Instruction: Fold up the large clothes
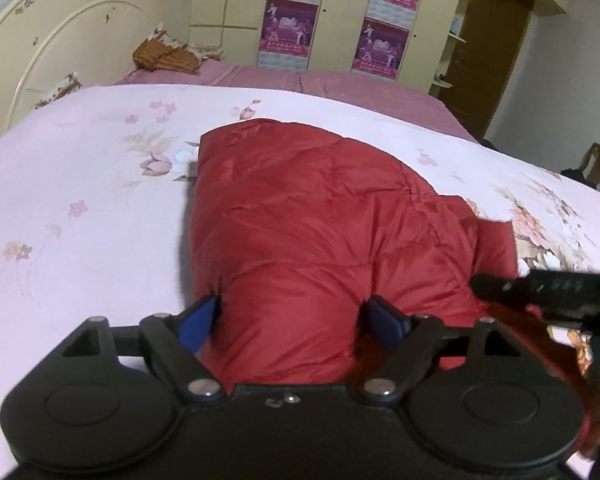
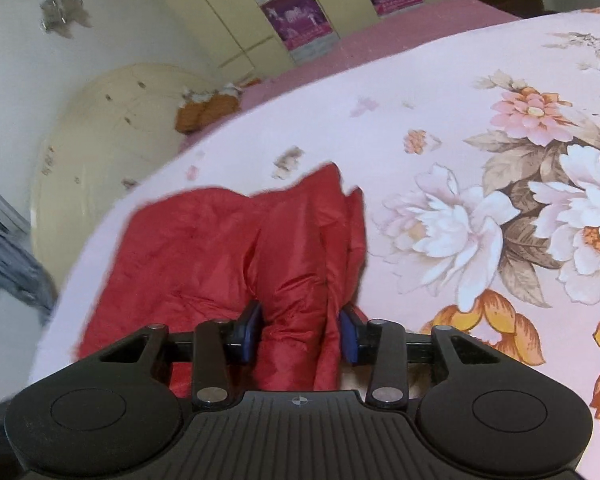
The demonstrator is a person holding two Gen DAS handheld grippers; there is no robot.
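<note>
The red quilted down jacket (image 1: pixel 320 232) lies on the bed, on a pink floral bedspread (image 1: pixel 80 184), already gathered into a thick, puffy bundle with its far edge resting flat and its near end lifted towards the cameras. The padding bulges between the seams, so the cloth looks springy and likely to puff back open if let go.

The left gripper (image 1: pixel 296 320) has its blue pads on either side of a fat roll of the jacket's near edge, jaws set fairly wide but pressed into the fabric, pinching it. The right gripper (image 2: pixel 300 332) clamps a narrower, bunched ridge of the same jacket (image 2: pixel 228 248) between its blue pads, with loose folds hanging beside it. Part of the right tool's black body (image 1: pixel 548 288) shows at the edge of the left view, so the two hold the garment near each other along the same end. Holding both corners of one end this way probably serves to carry that end over the rest in a single even fold, keeping the slippery shell from sliding sideways.

Beyond the bedspread lie a darker pink sheet (image 1: pixel 340 84), a cream headboard (image 1: pixel 60 28), an orange-brown cushion (image 1: pixel 168 54) and a wardrobe with purple posters (image 1: pixel 288 20).
</note>
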